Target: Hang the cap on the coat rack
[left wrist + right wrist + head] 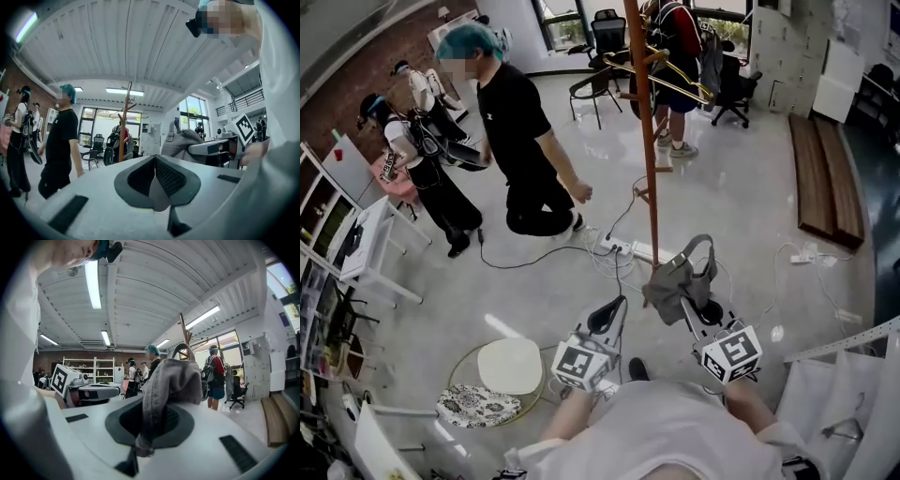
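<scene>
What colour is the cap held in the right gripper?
The cap is grey, best seen in the right gripper view.

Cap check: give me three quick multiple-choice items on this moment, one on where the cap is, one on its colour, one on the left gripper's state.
1. Where is the cap? A on a hook; B in the right gripper; C on the floor.
2. Cap colour? A red; B yellow; C grey.
3. Left gripper? A shut, empty; B shut on the cap; C wide open.

1 B: the right gripper view shows the jaws clamped on the fabric, and the cap is not on the coat rack.
2 C: the fabric is grey in both views.
3 A: the pads meet with nothing between them.
</scene>
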Motion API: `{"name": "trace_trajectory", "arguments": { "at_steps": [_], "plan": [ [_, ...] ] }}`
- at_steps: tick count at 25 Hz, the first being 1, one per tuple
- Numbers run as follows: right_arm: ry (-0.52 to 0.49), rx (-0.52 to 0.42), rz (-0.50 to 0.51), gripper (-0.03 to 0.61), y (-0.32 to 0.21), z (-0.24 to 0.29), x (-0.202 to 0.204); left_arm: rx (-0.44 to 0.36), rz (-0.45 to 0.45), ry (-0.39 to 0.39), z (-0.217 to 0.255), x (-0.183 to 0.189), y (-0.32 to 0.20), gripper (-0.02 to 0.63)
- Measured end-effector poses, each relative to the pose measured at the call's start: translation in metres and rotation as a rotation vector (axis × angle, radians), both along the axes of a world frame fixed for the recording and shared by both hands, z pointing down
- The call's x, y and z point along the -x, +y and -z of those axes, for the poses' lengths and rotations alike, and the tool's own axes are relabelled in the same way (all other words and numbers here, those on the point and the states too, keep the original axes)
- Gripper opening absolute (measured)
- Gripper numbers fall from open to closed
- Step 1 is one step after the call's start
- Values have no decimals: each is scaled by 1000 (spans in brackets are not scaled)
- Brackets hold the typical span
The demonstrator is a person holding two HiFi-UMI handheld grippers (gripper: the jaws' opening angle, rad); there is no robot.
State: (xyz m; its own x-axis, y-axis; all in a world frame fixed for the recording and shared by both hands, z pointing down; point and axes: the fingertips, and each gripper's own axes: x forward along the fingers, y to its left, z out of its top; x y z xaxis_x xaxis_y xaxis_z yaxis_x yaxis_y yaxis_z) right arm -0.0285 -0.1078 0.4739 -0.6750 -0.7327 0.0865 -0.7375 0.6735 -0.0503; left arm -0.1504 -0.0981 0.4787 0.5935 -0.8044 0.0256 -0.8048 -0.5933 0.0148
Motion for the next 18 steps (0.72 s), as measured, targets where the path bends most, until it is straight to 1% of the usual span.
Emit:
{"name": "trace_trajectory", "arguments": {
  "at_steps": [3,6,9,14,18],
  "plan": [
    [5,-5,-7,26,-34,1,15,11,-2,14,-3,18,-34,11],
    [4,-16,-23,26,-65,6,14,18,-9,10,-1,18,-64,11],
    [11,-15,-35,26,-85,9,16,24,-14,15,1,23,-84,11],
    [24,-17,-28,26,-110,7,13,30,-18,18,0,17,-110,11],
    [29,-8,-10,26,-126,4,5,35,7,23,1,7,-122,11]
  ]
}}
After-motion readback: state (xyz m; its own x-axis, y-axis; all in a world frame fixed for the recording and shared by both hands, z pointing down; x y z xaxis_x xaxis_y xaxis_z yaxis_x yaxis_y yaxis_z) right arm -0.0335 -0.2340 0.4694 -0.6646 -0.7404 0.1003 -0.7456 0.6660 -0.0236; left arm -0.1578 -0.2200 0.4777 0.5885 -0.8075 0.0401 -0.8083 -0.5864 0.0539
